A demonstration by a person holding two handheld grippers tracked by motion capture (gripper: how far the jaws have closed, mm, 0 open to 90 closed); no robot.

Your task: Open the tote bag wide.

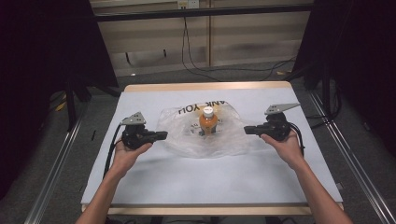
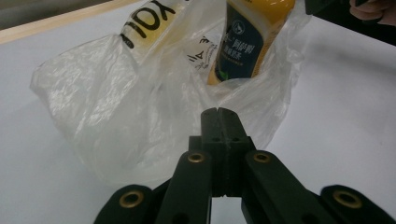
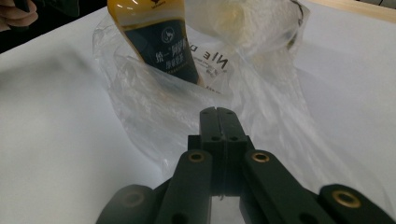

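Left gripper (image 1: 161,136): jaws pressed together, nothing between them, tips pointing inward at the left edge of the plastic bag (image 1: 187,133). In its own view the closed tips (image 2: 218,114) sit just in front of the crumpled film; whether they touch it cannot be told.

Right gripper (image 1: 249,130): jaws likewise together and empty, tips aimed at the bag's right edge. In the right gripper view the tips (image 3: 218,113) lie over the bag's rim, contact unclear.

Container: thin translucent bag (image 2: 107,107), lying spread and crumpled on the table, black lettering on its far side. Contents: one bottle (image 1: 207,120) of orange liquid, standing upright near the bag's centre, white cap on top, dark label with white print (image 2: 238,44). Film bunches around its base (image 3: 173,49).

Surroundings: table (image 1: 210,182) covered in white sheet, wooden edge showing at far and near sides. Each gripper carries a grey three-cornered plate (image 1: 134,118) and a black trailing cable (image 1: 111,149). The two hands (image 1: 127,154) hold the grippers on opposite sides of the bag, bottle between them. Nothing stands between either gripper and the bag. Beyond the table: grey floor, loose black cable (image 1: 219,70), dark curtains either side.
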